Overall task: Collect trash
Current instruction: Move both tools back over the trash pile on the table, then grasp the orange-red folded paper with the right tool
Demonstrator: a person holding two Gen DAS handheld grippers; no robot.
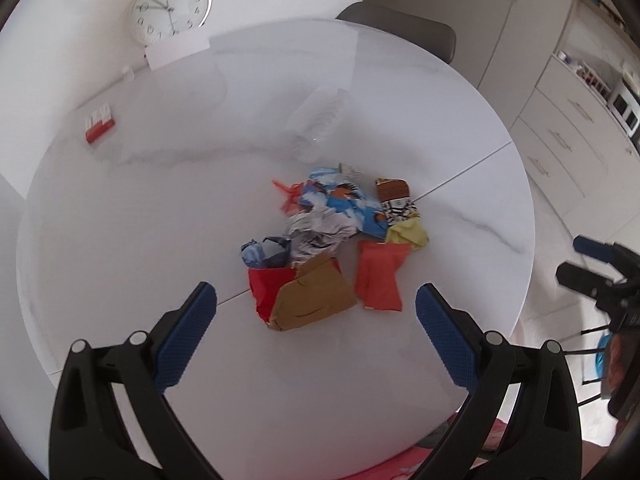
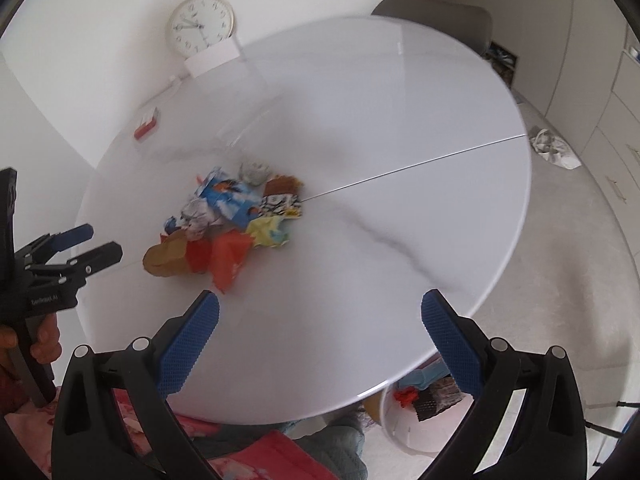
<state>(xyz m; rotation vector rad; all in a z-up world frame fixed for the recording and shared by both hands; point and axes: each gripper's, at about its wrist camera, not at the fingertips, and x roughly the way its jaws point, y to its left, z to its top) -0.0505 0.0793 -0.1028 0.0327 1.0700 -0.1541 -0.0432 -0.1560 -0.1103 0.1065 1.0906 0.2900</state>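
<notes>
A pile of crumpled wrappers (image 1: 332, 240) lies mid-table: a brown paper piece (image 1: 314, 300), a red wrapper (image 1: 266, 286), an orange packet (image 1: 378, 276), a yellow scrap (image 1: 406, 234), a blue printed bag (image 1: 344, 200). My left gripper (image 1: 316, 296) hangs open just above and in front of the pile, nothing between its fingers. In the right wrist view the same pile (image 2: 232, 220) sits left of centre, and my right gripper (image 2: 320, 306) is open over bare tabletop to the pile's right. The left gripper (image 2: 86, 246) shows at the left edge, held by a hand.
The round white marble table (image 1: 200, 200) carries a red-and-white box (image 1: 99, 124), a clock (image 1: 170, 6) on a white stand, and a clear plastic piece (image 1: 320, 120). A white bin (image 2: 420, 412) with trash stands under the near table edge. A grey chair (image 2: 436, 16) is behind; crumpled paper (image 2: 554, 148) lies on the floor.
</notes>
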